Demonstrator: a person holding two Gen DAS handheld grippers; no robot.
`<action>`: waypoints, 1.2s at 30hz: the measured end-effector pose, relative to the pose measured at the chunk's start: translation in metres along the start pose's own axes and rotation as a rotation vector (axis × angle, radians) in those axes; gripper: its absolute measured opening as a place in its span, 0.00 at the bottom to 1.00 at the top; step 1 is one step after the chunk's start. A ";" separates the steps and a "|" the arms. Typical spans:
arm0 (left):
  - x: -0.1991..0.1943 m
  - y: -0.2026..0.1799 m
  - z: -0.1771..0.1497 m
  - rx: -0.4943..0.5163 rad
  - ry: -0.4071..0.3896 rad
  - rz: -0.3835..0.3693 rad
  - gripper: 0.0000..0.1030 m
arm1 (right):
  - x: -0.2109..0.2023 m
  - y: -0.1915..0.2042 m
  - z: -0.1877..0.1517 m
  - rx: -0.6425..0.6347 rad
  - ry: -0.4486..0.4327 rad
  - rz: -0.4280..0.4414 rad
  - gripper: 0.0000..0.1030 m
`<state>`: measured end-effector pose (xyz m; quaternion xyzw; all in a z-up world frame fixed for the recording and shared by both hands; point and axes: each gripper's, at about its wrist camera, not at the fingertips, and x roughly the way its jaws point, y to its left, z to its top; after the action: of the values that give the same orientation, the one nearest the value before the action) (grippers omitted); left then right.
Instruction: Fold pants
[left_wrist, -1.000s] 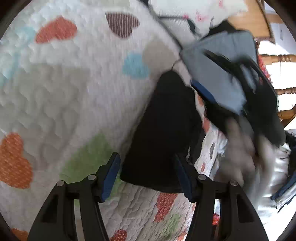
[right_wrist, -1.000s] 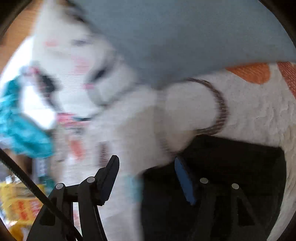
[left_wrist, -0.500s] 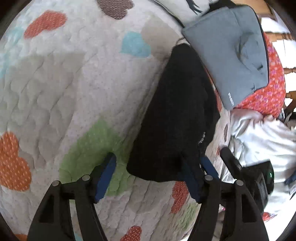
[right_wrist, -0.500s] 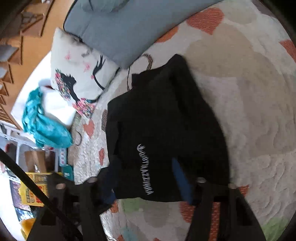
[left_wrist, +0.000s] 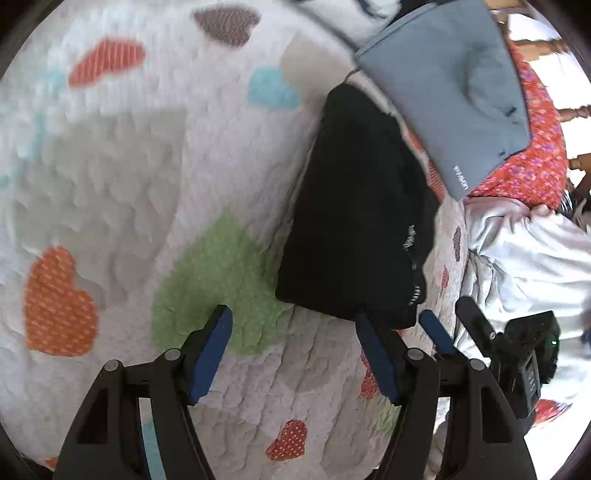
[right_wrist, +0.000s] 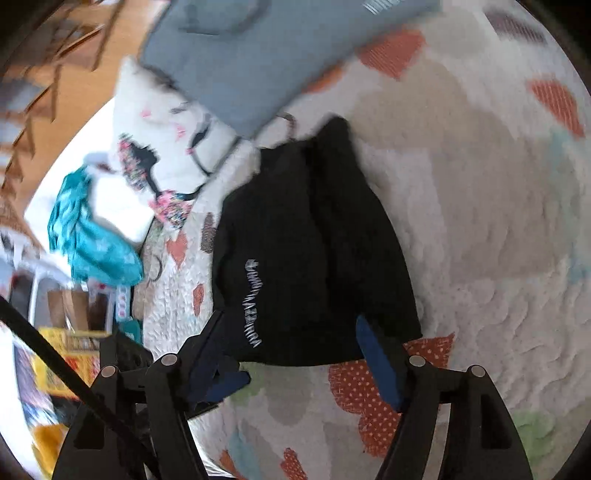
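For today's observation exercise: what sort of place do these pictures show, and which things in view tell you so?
Most likely a bedroom, seen from over a bed. A quilt printed with hearts covers the surface, a white pillow and a grey cushion lie at its head, and folded black pants rest on the quilt.

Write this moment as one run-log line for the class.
stage: folded black pants lying on heart quilt | left tool: open, empty | right tool: opening, astride pants' near edge | grey cushion: beyond pants
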<state>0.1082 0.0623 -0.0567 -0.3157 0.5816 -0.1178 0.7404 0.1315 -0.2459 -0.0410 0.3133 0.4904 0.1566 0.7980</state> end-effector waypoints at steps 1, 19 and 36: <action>-0.010 -0.005 -0.002 0.034 -0.036 0.005 0.66 | -0.008 0.006 -0.002 -0.048 -0.017 -0.042 0.74; -0.139 -0.085 -0.124 0.394 -0.845 0.318 1.00 | -0.093 0.031 -0.076 -0.326 -0.247 -0.378 0.76; -0.118 -0.059 -0.122 0.351 -0.771 0.413 1.00 | -0.051 0.047 -0.132 -0.457 -0.156 -0.469 0.78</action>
<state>-0.0296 0.0406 0.0568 -0.0840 0.2860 0.0613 0.9526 -0.0059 -0.1928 -0.0178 0.0160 0.4388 0.0500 0.8971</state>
